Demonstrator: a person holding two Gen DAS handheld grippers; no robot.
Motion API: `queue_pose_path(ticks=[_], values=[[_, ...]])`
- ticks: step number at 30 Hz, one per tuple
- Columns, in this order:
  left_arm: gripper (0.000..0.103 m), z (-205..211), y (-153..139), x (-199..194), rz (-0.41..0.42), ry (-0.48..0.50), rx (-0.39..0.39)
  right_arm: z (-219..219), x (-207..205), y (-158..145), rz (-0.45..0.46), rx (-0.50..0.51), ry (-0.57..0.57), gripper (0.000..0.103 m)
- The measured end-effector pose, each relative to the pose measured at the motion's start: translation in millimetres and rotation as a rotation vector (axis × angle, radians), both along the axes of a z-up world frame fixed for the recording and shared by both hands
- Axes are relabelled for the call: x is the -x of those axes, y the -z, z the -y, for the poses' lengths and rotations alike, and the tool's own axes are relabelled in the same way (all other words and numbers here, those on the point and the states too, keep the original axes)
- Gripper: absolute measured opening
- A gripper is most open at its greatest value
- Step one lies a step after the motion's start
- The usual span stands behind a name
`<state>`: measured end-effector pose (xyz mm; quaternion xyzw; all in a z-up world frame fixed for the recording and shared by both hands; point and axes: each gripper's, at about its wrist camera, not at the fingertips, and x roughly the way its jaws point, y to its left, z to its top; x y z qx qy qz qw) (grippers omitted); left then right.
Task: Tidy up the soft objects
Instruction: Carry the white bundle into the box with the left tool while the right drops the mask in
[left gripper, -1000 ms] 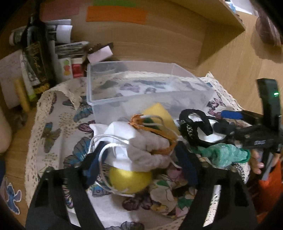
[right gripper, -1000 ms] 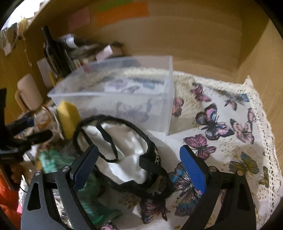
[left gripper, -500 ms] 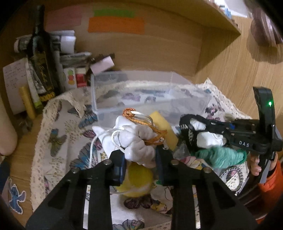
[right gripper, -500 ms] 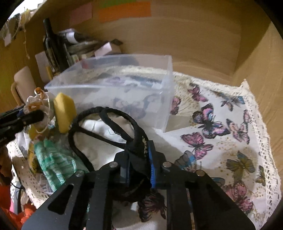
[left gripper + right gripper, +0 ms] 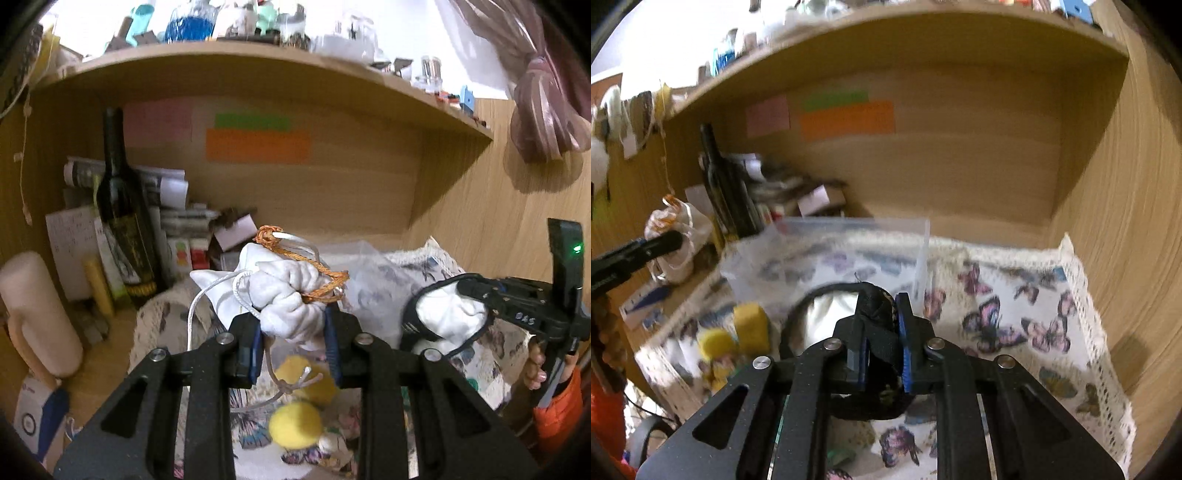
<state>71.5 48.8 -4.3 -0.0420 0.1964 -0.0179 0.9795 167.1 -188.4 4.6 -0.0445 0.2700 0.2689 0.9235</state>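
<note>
My left gripper (image 5: 293,341) is shut on a white drawstring pouch (image 5: 284,295) with an orange cord, held up above the cloth. It also shows at the left of the right wrist view (image 5: 674,236). My right gripper (image 5: 881,339) is shut on the black strap of a black-and-white fabric piece (image 5: 875,302), lifted above the cloth; the same piece shows in the left wrist view (image 5: 447,317). A clear plastic box (image 5: 827,258) stands just beyond both. A yellow ball (image 5: 295,424) and a yellow sponge (image 5: 750,328) lie on the butterfly cloth (image 5: 1015,314) below.
A dark wine bottle (image 5: 122,221), papers and small boxes (image 5: 173,221) crowd the back left. A cream roll (image 5: 37,314) stands at the far left. A wooden shelf (image 5: 258,66) runs overhead and a wooden side wall (image 5: 1126,184) is on the right.
Both grippers closed on their items, then lifted them off the cloth. The pouch and the black-strapped fabric now hang in the air, and the views have tilted up toward the shelf.
</note>
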Motion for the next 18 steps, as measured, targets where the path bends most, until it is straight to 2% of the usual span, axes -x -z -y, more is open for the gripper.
queue_pose_path(ticks=[5, 10, 18], values=[[0.028, 2.3, -10.3, -12.8, 0.025, -0.012, -0.034, -5.7, -1.1, -24.4, 0.071, -0.016, 0.002, 0.012], [0.028, 6.4, -10.8, -31.1, 0.010, -0.019, -0.071, -13.9, -11.9, -42.3, 0.127, -0.028, 0.010, 0.012], [0.028, 8.0, 5.9, -72.6, -0.080, 0.002, -0.072, -47.0, -44.6, -38.5, 0.136, 0.008, 0.031, 0.012]])
